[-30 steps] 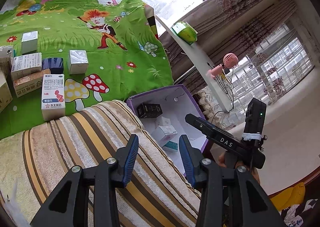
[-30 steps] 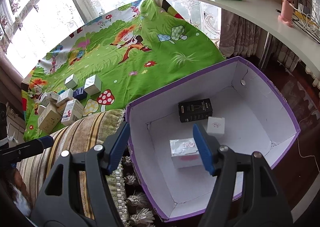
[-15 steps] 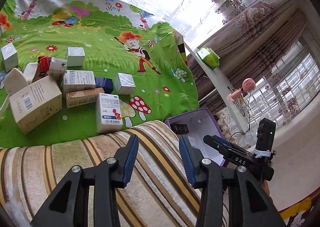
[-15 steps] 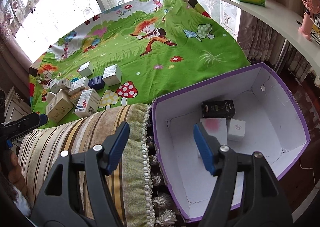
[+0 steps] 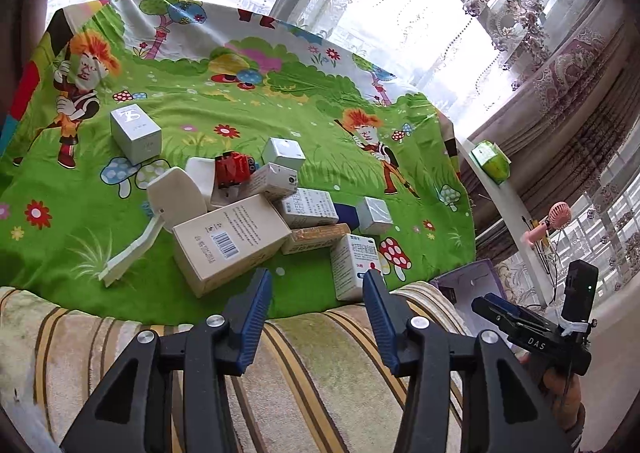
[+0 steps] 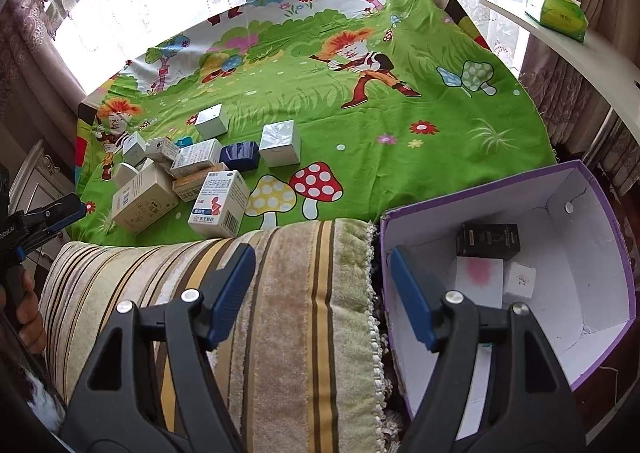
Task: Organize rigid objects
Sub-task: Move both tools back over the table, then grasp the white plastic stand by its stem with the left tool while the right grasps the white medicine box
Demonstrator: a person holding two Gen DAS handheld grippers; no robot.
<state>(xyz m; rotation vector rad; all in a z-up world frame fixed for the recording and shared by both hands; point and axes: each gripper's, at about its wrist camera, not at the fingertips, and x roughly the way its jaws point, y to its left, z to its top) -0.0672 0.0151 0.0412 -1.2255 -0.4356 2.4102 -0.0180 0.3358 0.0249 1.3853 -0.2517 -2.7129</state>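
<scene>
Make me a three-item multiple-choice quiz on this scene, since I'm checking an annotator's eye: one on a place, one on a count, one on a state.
1. Where does the black box lie?
A. On the green cartoon cloth
B. Inside the purple-rimmed bin
C. On the white shelf

2. How many boxes can be seen inside the bin?
A. One
B. Three
C. Six

3. What is between the right gripper's fingers?
A. Nothing
B. A red toy
C. The blue box

Answers: 1 B, it sits on the bin's white floor near the back wall. 2 B, the black box, a white box with a pink patch and a small white box. 3 A, the jaws are opening over the striped cushion with nothing between them.
</scene>
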